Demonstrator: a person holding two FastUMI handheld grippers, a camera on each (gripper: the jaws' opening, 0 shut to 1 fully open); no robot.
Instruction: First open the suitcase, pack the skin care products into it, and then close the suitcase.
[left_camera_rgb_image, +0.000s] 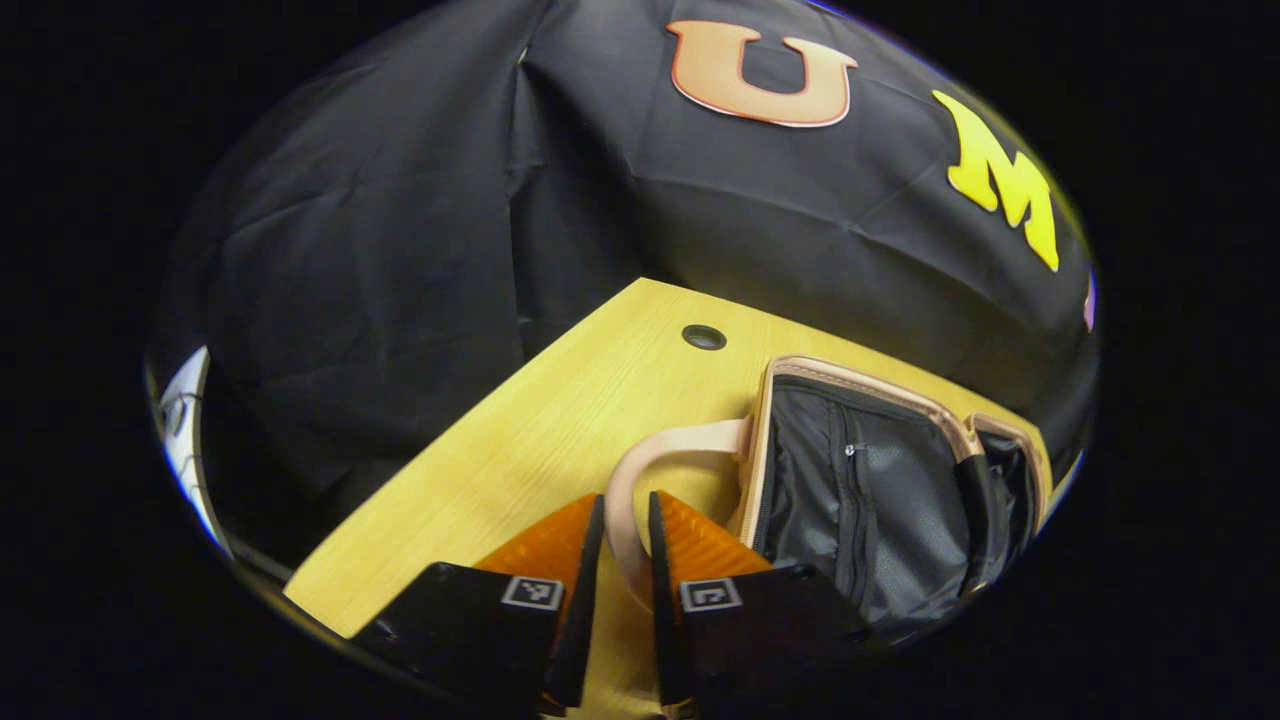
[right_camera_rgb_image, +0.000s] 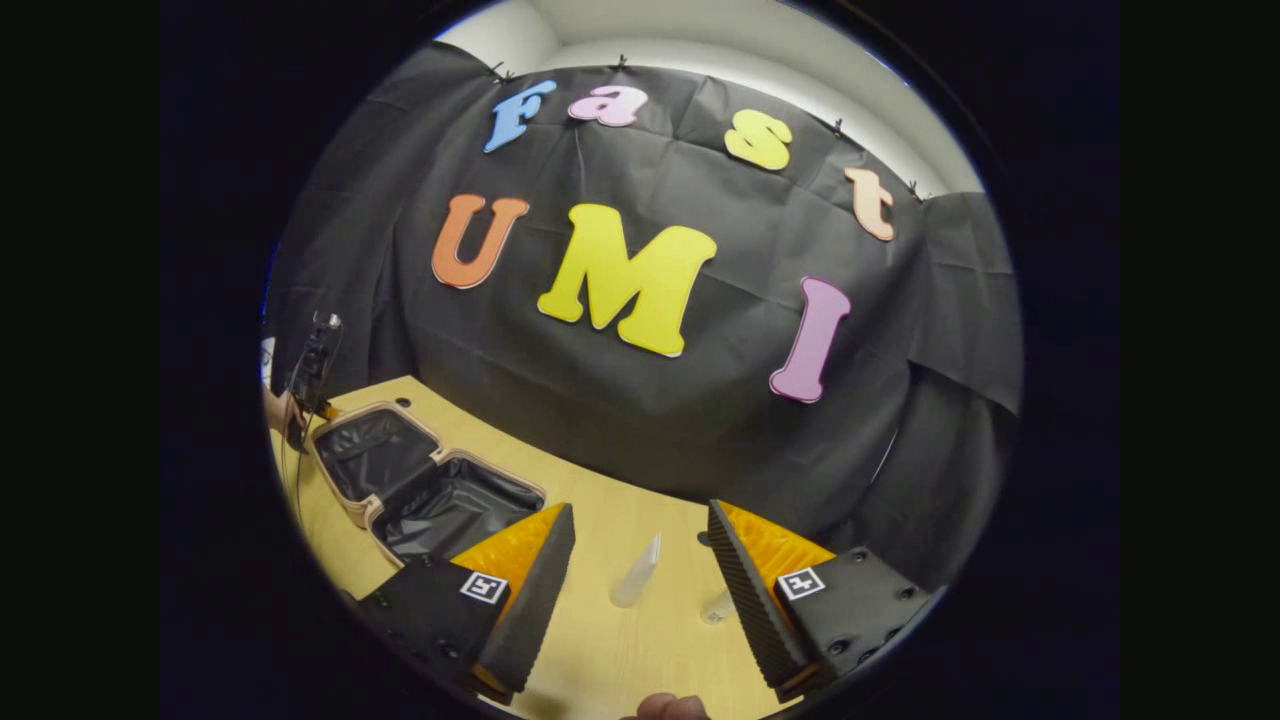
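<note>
Suitcase (right_camera_rgb_image: 425, 480), lower left, lies open; our left gripper (left_camera_rgb_image: 627, 545) pinches its handle (left_camera_rgb_image: 640, 470), steadying; right gripper (right_camera_rgb_image: 640, 560) spread toward bottle (right_camera_rgb_image: 637, 572).

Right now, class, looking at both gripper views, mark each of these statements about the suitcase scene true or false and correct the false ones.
1. The suitcase lies open on the table. True.
2. The left claw has its fingers on either side of the handle. True.
3. The right claw is shut on a bottle. False: it is open, and the bottle lies on the table between its fingers, not gripped.
4. The bottle is already packed in the suitcase. False: it lies on the table, apart from the case.
5. The suitcase lining is dark. True.
</note>
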